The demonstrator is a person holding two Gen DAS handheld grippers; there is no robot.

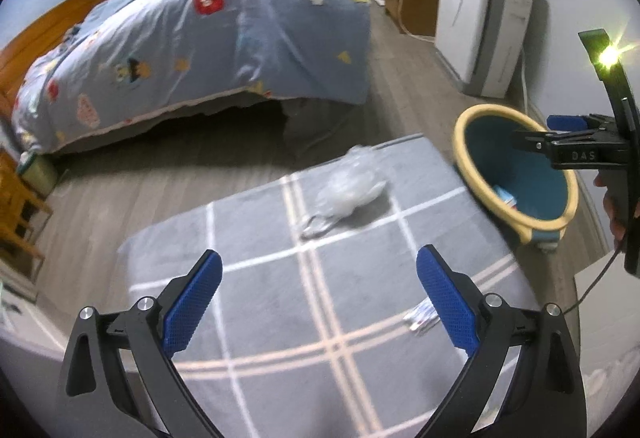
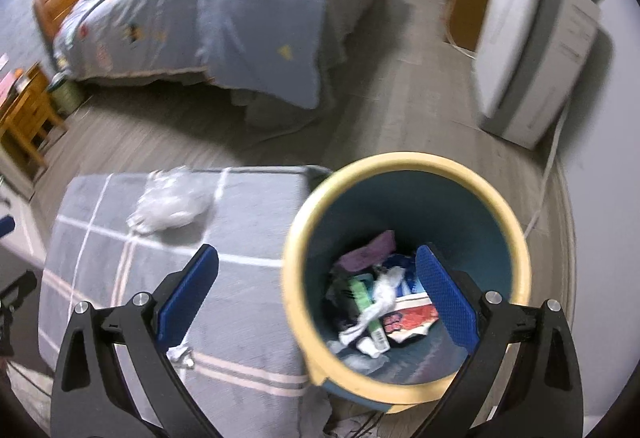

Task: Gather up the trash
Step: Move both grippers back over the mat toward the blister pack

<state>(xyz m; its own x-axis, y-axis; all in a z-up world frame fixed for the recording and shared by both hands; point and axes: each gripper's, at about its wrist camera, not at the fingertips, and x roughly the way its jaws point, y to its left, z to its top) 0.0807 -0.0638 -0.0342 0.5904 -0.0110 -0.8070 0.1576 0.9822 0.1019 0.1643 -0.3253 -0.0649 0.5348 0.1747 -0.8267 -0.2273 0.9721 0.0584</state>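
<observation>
Hovering over the grey plaid ottoman, left gripper has jaws spread wide, nothing between them. Ottoman is the landmark for everything below.

Nearest trash: small crumpled white wrapper on the ottoman's near right part, just beside the left gripper's right finger (same scrap likely shows in the right view near that gripper's left finger, partly hidden). Not touched by either tool as far as I can tell.

Further across the ottoman top, toward its far edge: clear crumpled plastic bag, lying loose, well apart from both grippers.

Right gripper sits off the ottoman's right side, over the bin, jaws spread, empty. Bin (teal inside, yellow rim) stands on the floor touching or just beside the ottoman's right side; can't tell which. It already holds a pile of trash: wrappers, tissue, a purple scrap.

Progress, my read: partway. Several items binned, at least two pieces left on the ottoman: wrapper and bag. Left gripper looks best placed for the wrapper next.

Beyond the ottoman: bed with blue quilt, white appliance against the wall on the far right. No obvious trash on the floor there (blur limits this).
</observation>
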